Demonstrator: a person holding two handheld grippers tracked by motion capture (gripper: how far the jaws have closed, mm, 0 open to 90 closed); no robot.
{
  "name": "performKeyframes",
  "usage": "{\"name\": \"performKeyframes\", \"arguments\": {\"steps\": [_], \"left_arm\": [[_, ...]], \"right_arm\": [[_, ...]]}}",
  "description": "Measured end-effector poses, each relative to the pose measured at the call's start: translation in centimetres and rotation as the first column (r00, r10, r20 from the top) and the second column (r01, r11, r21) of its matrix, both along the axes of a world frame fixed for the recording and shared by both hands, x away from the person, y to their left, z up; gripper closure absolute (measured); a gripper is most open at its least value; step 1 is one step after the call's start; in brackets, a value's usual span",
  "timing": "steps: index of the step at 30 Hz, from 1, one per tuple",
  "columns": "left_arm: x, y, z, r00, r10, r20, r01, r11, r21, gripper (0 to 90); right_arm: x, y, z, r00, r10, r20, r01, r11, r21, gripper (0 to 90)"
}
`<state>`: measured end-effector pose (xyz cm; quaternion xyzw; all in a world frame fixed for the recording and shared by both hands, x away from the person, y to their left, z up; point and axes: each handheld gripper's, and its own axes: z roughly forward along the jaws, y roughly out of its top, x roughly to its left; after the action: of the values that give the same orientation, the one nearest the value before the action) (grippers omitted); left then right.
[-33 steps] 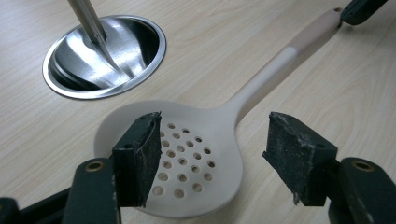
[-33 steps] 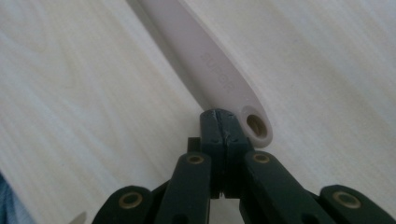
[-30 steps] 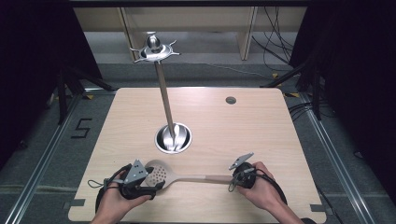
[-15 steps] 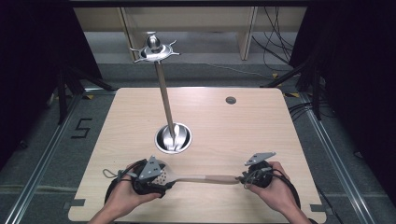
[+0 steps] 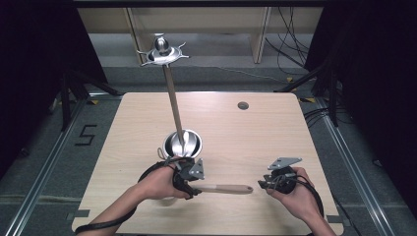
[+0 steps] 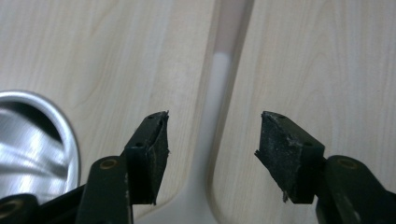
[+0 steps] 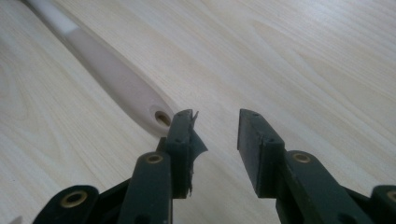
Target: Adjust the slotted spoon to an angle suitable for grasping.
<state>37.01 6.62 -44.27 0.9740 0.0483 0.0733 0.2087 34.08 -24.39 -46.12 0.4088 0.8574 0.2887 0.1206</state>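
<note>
Both grippers sit low at the near edge of the tabletop [image 5: 255,128], on either side of a wooden-handled utensil.

The left gripper [image 6: 212,144], at about 7 o'clock, has its jaws wide apart astride the utensil's pale neck [image 6: 219,88], gripping nothing. The right gripper [image 7: 215,140], at about 5 o'clock, has its jaws parted and empty, just beside the wooden handle [image 7: 116,77] and its holed end. Farther off, toward the centre, stands a steel bowl [image 5: 183,143] with a tall metal rod [image 5: 172,98].

A tall metal stand [image 5: 173,98] rises from its round base [image 5: 182,143] at mid-table [image 5: 246,132]. Right of and beyond the stand lies bare wood; a wooden-handled utensil [image 5: 223,188] lies just before the base.
</note>
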Motion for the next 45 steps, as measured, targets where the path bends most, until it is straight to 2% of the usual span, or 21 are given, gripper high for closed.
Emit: {"name": "performKeyframes", "arguments": {"steps": [1, 2, 3, 5, 8, 14, 15, 18, 19, 22, 27, 30, 32, 33, 36, 39, 45], "left_arm": [[0.4, -0.9, -0.1, 0.9994, -0.034, 0.008, 0.033, 0.999, 0.029, 43.9], [0.4, -0.9, -0.1, 0.9994, -0.034, 0.008, 0.033, 0.999, 0.029, 44.4], [0.4, -1.6, -0.2, 0.9989, -0.041, -0.024, 0.042, 0.9978, 0.052, 44.5], [0.5, -2.0, -0.3, 0.9981, -0.058, -0.018, 0.059, 0.9962, 0.063, 44.8], [0.6, -3.0, -0.6, 0.9958, -0.085, -0.033, 0.087, 0.9925, 0.085, 45.6], [1.2, -4.7, -1.4, 0.9936, -0.098, -0.056, 0.103, 0.9882, 0.113, 47.3], [1.3, -4.9, -1.5, 0.9935, -0.096, -0.061, 0.103, 0.9882, 0.113, 47.5], [1.5, -5.7, -2.0, 0.9926, -0.084, -0.088, 0.093, 0.9902, 0.105, 48.0], [1.7, -5.9, -2.1, 0.9916, -0.096, -0.087, 0.105, 0.9876, 0.116, 48.5], [1.7, -6.5, -2.6, 0.9895, -0.098, -0.106, 0.111, 0.986, 0.125, 50.0], [1.9, -7.2, -2.9, 0.9844, -0.122, -0.127, 0.142, 0.9767, 0.162, 54.3], [2.0, -7.4, -3.1, 0.9826, -0.119, -0.142, 0.144, 0.9741, 0.175, 57.1], [2.1, -7.5, -3.2, 0.9823, -0.118, -0.145, 0.144, 0.9727, 0.182, 59.9], [2.1, -7.6, -3.3, 0.9823, -0.123, -0.141, 0.149, 0.9698, 0.193, 61.0], [2.0, -7.9, -3.5, 0.9825, -0.131, -0.133, 0.158, 0.964, 0.214, 64.6], [1.9, -8.0, -3.4, 0.9844, -0.121, -0.128, 0.147, 0.9634, 0.224, 66.9], [2.1, -8.2, -3.4, 0.9848, -0.097, -0.144, 0.13, 0.9618, 0.241, 74.4]], "right_arm": [[0.0, -0.1, 0.2, 0.9997, -0.001, -0.024, 0.001, 1.0, -0.001, 66.3], [0.0, -0.1, 0.2, 0.9997, -0.001, -0.024, 0.001, 1.0, -0.001, 66.3], [0.0, -0.2, 0.1, 0.9998, -0.011, -0.015, 0.011, 1.0, 0.006, 66.4], [0.1, -0.2, 0.0, 1.0, -0.009, 0.0, 0.009, 1.0, 0.007, 66.3], [0.1, -0.3, 0.2, 0.9994, -0.019, -0.028, 0.02, 1.0, 0.01, 66.4], [0.1, -0.3, 0.2, 0.9995, -0.02, -0.026, 0.02, 1.0, 0.014, 66.4], [0.2, -0.3, 0.1, 0.9999, -0.01, -0.014, 0.01, 1.0, 0.007, 66.3], [0.2, -0.4, 0.1, 0.9998, -0.013, -0.014, 0.013, 1.0, 0.011, 66.3], [0.2, -0.4, 0.1, 0.9997, -0.017, -0.019, 0.017, 1.0, 0.02, 66.3], [0.2, -0.4, 0.1, 0.9998, -0.014, -0.016, 0.015, 1.0, 0.019, 66.3], [0.1, -0.3, 0.2, 0.9995, -0.022, -0.024, 0.022, 0.999, 0.025, 66.3], [0.1, -0.3, 0.2, 0.9995, -0.021, -0.023, 0.021, 0.999, 0.026, 66.3], [0.1, -0.3, 0.2, 0.9996, -0.017, -0.024, 0.017, 1.0, 0.024, 66.3], [0.2, -0.3, 0.1, 0.9999, -0.006, -0.012, 0.007, 1.0, 0.017, 66.3], [0.2, -0.3, 0.1, 0.9999, -0.009, -0.014, 0.01, 1.0, 0.018, 66.4], [0.2, -0.3, 0.1, 0.9999, -0.009, -0.013, 0.009, 1.0, 0.019, 66.3], [0.1, -0.3, 0.2, 0.9999, -0.007, -0.012, 0.007, 1.0, 0.018, 66.3]]}}
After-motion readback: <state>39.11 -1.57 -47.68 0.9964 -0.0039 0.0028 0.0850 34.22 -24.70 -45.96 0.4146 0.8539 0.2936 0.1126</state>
